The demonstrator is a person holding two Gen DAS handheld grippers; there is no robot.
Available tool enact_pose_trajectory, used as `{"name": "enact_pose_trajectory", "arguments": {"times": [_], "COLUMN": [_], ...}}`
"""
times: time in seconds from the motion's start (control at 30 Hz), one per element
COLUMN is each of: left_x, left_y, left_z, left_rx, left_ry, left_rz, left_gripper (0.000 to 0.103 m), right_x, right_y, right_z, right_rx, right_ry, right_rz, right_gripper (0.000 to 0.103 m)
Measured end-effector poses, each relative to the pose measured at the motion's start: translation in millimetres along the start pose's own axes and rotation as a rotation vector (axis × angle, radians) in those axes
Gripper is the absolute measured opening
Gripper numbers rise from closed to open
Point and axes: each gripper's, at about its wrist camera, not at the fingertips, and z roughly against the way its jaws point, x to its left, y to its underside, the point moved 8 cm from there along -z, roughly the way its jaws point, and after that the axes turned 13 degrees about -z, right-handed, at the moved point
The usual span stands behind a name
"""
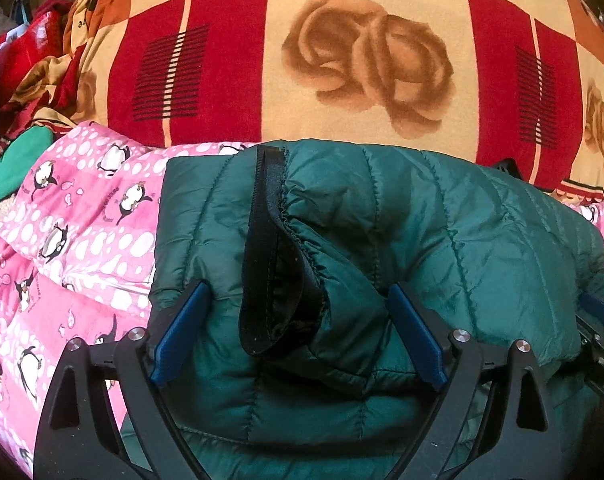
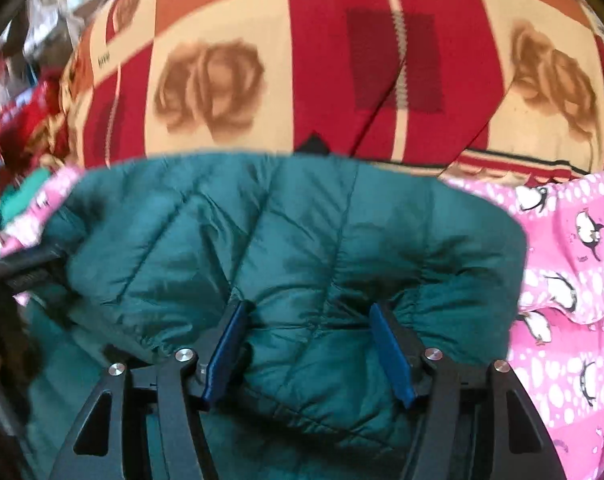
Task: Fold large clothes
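A dark green quilted jacket [image 1: 462, 240] lies folded into a thick bundle on a pink penguin blanket [image 1: 81, 240]. A black-lined opening with a black strap [image 1: 277, 280] lies on top of it. My left gripper [image 1: 295, 292] stands wide over the near edge, with that black-lined fold between its blue pads and not squeezed. My right gripper [image 2: 306, 310] is pushed down into the jacket [image 2: 302, 220] farther right, with puffy fabric bulging between its parted pads. Part of the right gripper shows at the right edge of the left wrist view [image 1: 598, 328].
A red, cream and orange bedsheet [image 1: 362, 60] with rose prints covers the bed beyond the jacket. The pink blanket [image 2: 574, 280] spreads to both sides. A light green cloth [image 1: 17, 160] and crumpled red fabric [image 1: 33, 52] lie at the far left.
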Motion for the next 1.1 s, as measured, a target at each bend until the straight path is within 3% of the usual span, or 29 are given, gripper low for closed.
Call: {"name": "enact_pose_trajectory", "arguments": {"times": [0.13,0.17,0.23,0.37,0.57,1.1], "left_x": [3.9,5.5,7.6,13.2,19.6,27.8], "left_y": [1.7,2.1,2.3,5.9,25.8,115.0], "left_z": [8.7,12.3,20.7,40.7,67.3,113.2], "left_rx": [0.017,0.019,0.014,-0.006,-0.007,0.042], "left_ry": [0.029,0.037,0.045,0.035,0.031,0.01], "left_rz": [0.014,0.024,0.037,0.037,0.02,-0.024], "left_gripper": [0.091,0.091,0.091,0.091,0.091,0.091], "right_x": [-1.0,-2.4,-4.3,-9.1,-19.0,-39.9], "right_y": [-6.2,-6.9,-7.9,-6.2,14.9,99.2], "right_z": [8.0,13.7,29.5,50.5,69.7,117.8], "right_rx": [0.005,-0.001,-0.026,-0.05,0.0,0.058], "right_ry": [-0.008,-0.017,-0.034,-0.043,-0.066,-0.03], "right_rz": [-0.028,-0.039,-0.056,-0.079,-0.142,-0.153], "right_gripper": [0.064,0.067,0.084,0.084,0.084,0.084]}}
